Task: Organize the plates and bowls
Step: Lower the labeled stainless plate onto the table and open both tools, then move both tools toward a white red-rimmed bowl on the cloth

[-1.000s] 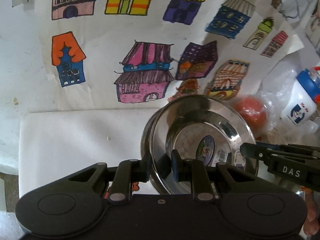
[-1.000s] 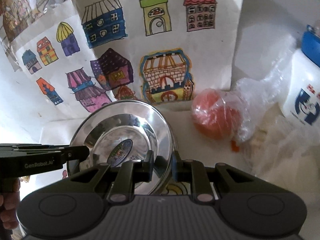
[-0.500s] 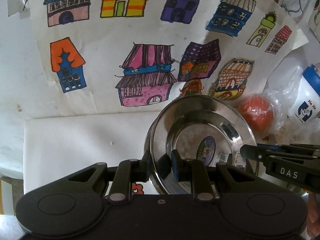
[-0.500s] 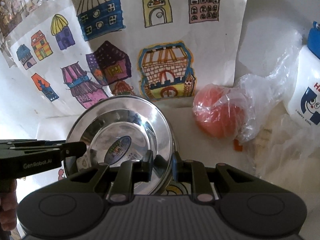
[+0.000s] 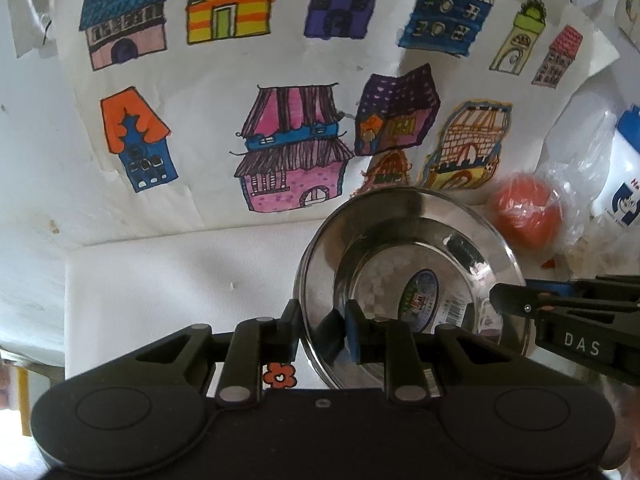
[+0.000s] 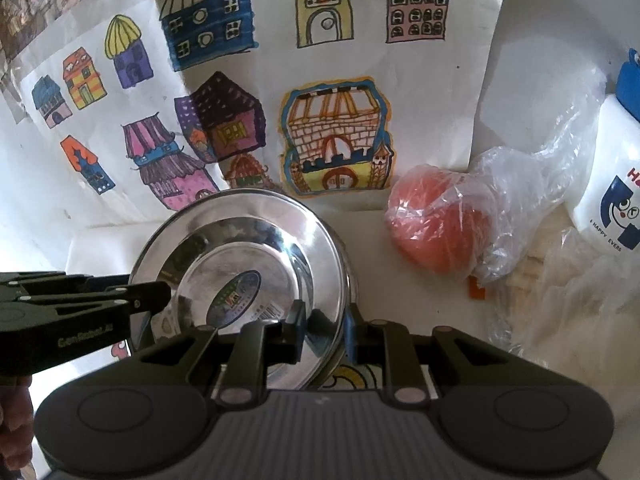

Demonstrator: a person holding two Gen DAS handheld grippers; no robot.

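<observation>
**Fig. Steel bowl held at two sides over a white mat**

White mat [image 5: 180, 280] covers the work surface; one sheet [image 5: 224, 128] of drawn houses stands behind it as a backdrop.

*Change from one second ago.* The bowl [image 5: 404, 264] remains between both pairs of my fingers. In the left view a second steel rim then showed at the bowl's left side; the bowl now covers it there. In the right view that lower rim [image 6: 349, 280] shows just under the bowl's right edge, as before.

*Grippers.* My left gripper [image 5: 322, 320] straddles the bowl's near-left rim, one finger outside and one inside. Its jaws are opening, yet the pads appear to be on the rim. My right gripper [image 6: 322, 320] is clamped on the near-right rim in the same way. The bowl is tilted, its inside facing me.

*Count.* One bowl with one oval sticker [image 5: 420, 296] on its floor; one lower rim beneath; one orange ball [image 6: 432, 220] inside one clear bag [image 6: 528, 200]; one white bottle [image 6: 608, 200] with a blue cap; two grippers.

*Edges and room.* Left of the bowl the mat lies bare as far as its left edge. On the right the ball is near the bowl but apart from it, and the bottle stands beyond the bag. The sheet rises just behind the bowl's far rim.
</observation>
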